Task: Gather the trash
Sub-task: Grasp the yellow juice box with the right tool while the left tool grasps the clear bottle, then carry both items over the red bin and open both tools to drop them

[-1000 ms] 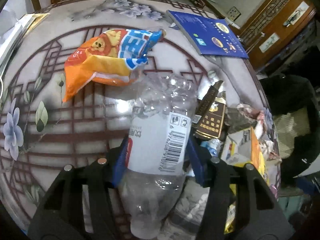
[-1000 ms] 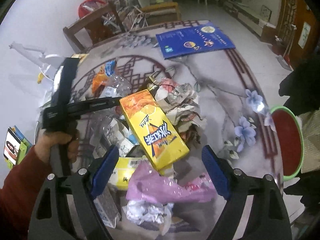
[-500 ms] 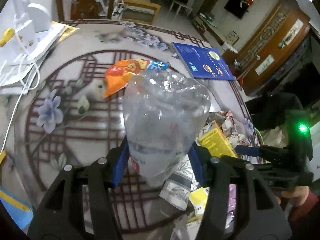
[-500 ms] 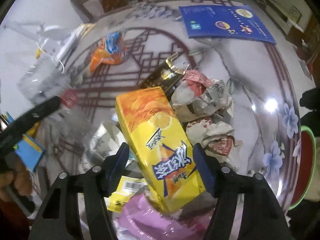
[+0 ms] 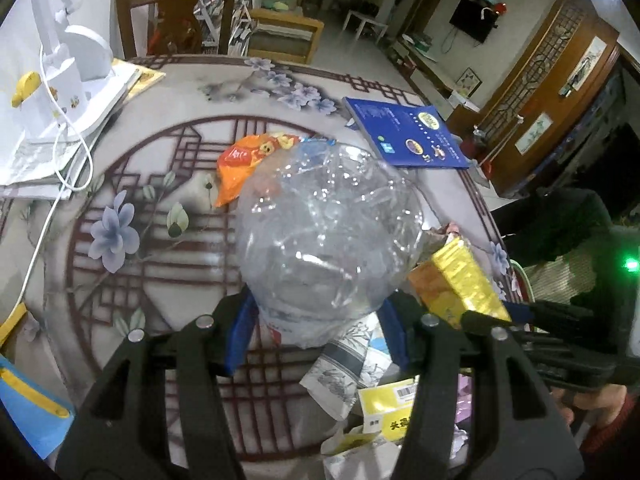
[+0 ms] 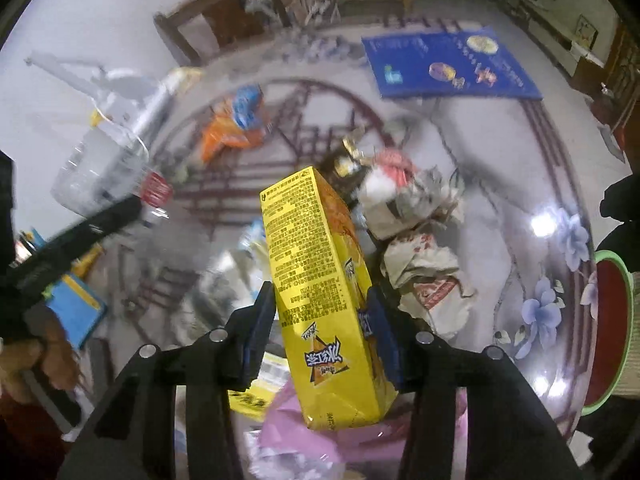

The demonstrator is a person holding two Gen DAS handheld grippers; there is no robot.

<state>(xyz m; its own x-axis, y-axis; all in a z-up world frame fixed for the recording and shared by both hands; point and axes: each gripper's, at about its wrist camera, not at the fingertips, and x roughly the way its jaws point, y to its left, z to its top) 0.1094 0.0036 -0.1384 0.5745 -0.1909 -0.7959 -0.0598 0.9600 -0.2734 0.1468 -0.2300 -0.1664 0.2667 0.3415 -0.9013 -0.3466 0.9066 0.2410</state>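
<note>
My left gripper (image 5: 316, 336) is shut on a crushed clear plastic bottle (image 5: 324, 236), held above the patterned round table (image 5: 160, 240) with its base toward the camera. The same bottle (image 6: 100, 168) shows at the left of the right wrist view. My right gripper (image 6: 320, 328) is closing its jaws on a yellow drink carton (image 6: 316, 280), and the blue pads press its sides. The carton (image 5: 460, 284) stands tilted up over a pile of trash. An orange snack bag (image 5: 248, 160) lies on the table beyond the bottle.
Crumpled paper wrappers (image 6: 420, 240), a pink plastic bag (image 6: 304, 432) and yellow packets (image 5: 392, 408) lie in the pile. A blue book (image 6: 452, 64) rests at the far side. A white appliance with a cord (image 5: 60, 80) is at the left, and a green-rimmed bin (image 6: 612, 332) at the right.
The left gripper has lifted the bottle off the table and tipped it up. The right gripper's jaws have closed from wide open onto the yellow carton and raised its far end.
</note>
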